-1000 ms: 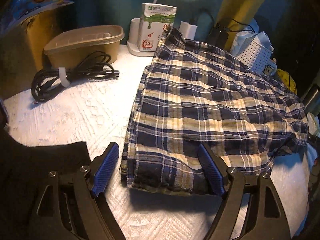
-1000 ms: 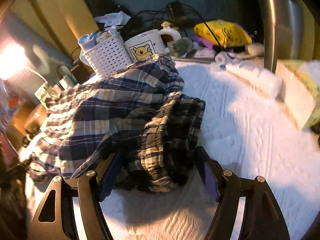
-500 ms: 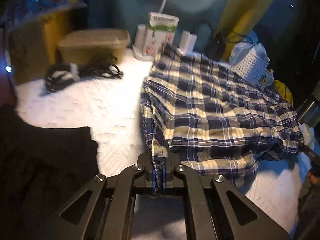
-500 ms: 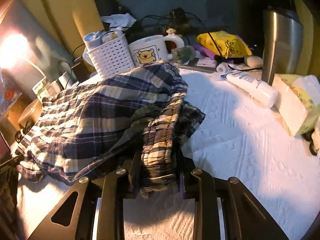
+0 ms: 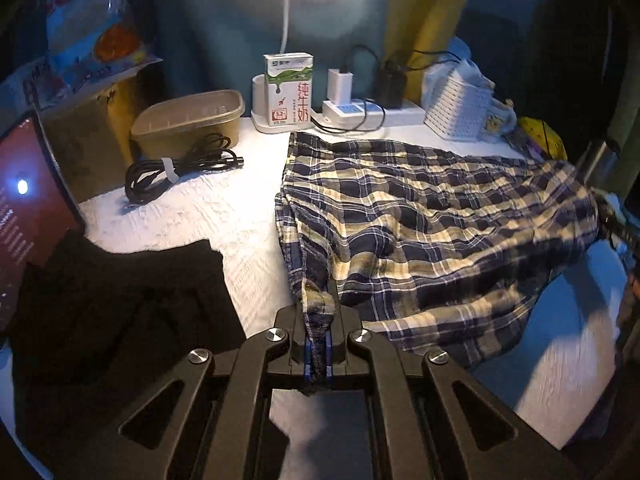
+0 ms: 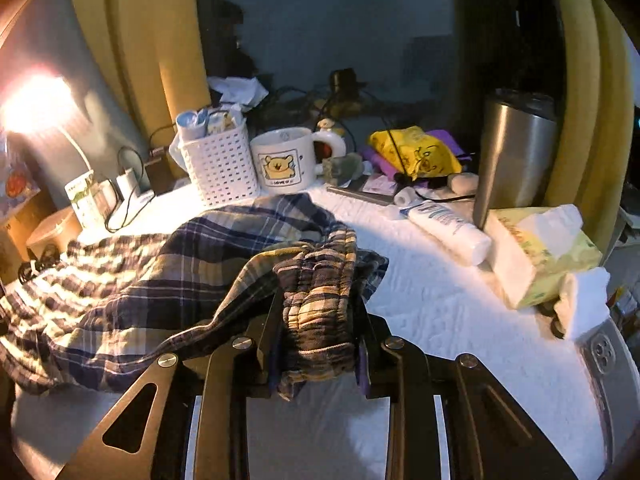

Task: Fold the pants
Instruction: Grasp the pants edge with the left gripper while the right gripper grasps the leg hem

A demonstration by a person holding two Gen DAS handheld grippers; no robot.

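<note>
Navy and cream plaid pants (image 5: 432, 216) lie spread over the white textured table cover (image 5: 208, 208). My left gripper (image 5: 317, 344) is shut on the near hem corner, which is pinched thin between the blue pads and lifted off the cover. In the right wrist view the same pants (image 6: 152, 280) drape away to the left. My right gripper (image 6: 316, 344) is shut on the bunched elastic waistband (image 6: 320, 296), a thick wad that keeps the jaws partly apart. The near edge of the pants hangs raised between both grips.
A black cloth (image 5: 120, 292) lies at the near left by a lit screen (image 5: 24, 200). Along the back stand a tan tub (image 5: 188, 120), coiled cable (image 5: 176, 164), milk carton (image 5: 288, 88), power strip (image 5: 372, 112) and white basket (image 6: 220, 164). Bear mug (image 6: 284, 164), steel tumbler (image 6: 516, 156), tube (image 6: 448, 228), tissue pack (image 6: 540, 248) crowd the right.
Both grippers went from wide open around the fabric to shut on it. Both then rose and drew back, lifting the hem corner and the waistband off the cover.
</note>
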